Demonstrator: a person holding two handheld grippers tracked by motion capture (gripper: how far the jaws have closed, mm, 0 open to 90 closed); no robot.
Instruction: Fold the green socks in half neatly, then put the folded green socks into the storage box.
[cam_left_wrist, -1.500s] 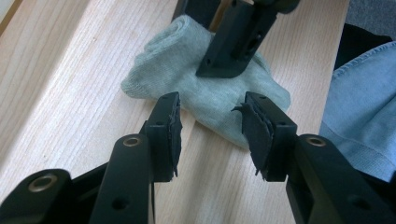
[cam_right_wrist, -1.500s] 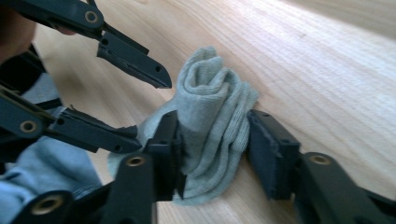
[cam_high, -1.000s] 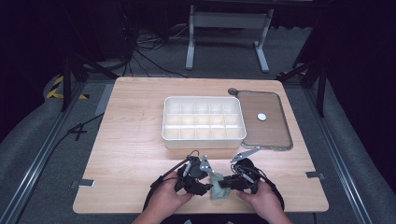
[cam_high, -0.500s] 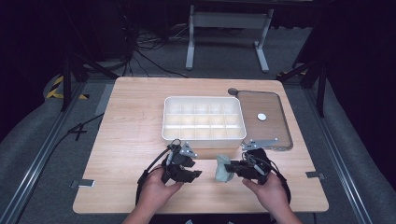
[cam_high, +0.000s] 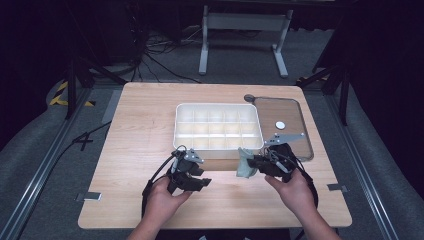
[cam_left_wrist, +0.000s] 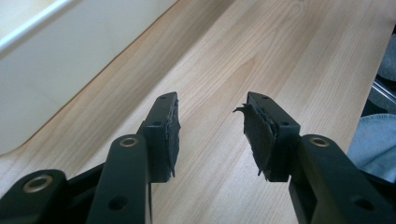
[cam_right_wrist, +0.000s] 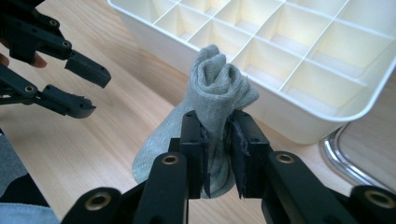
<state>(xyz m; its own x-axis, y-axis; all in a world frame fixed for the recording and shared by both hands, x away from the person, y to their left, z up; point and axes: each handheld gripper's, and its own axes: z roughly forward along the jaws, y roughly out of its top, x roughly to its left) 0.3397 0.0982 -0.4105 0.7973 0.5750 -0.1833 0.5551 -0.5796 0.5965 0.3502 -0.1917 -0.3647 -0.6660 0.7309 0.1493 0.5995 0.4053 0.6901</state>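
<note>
**Rolled sock held beside the divided tray**

Dark floor and cables surround our wooden table (cam_high: 140, 150). Our right gripper (cam_right_wrist: 217, 140) pinches a rolled grey sock (cam_right_wrist: 219, 93) between its pads, lifted off the wood just beside the white compartment tray (cam_high: 218, 147), near its front right corner. Our left gripper (cam_left_wrist: 210, 126) has just been opening; its jaws stand spread with nothing between them, near the tray's front wall.

A pale grey-green sock (cam_right_wrist: 212, 112), bunched and folded over on itself, hangs above the bench, pinched at its middle between the black fingers (cam_right_wrist: 194, 154) of the right gripper (cam_right_wrist: 215, 128). Its rolled top bulges up above the grip and its loose end droops below. It sits just in front of the white tray's near wall.
</note>
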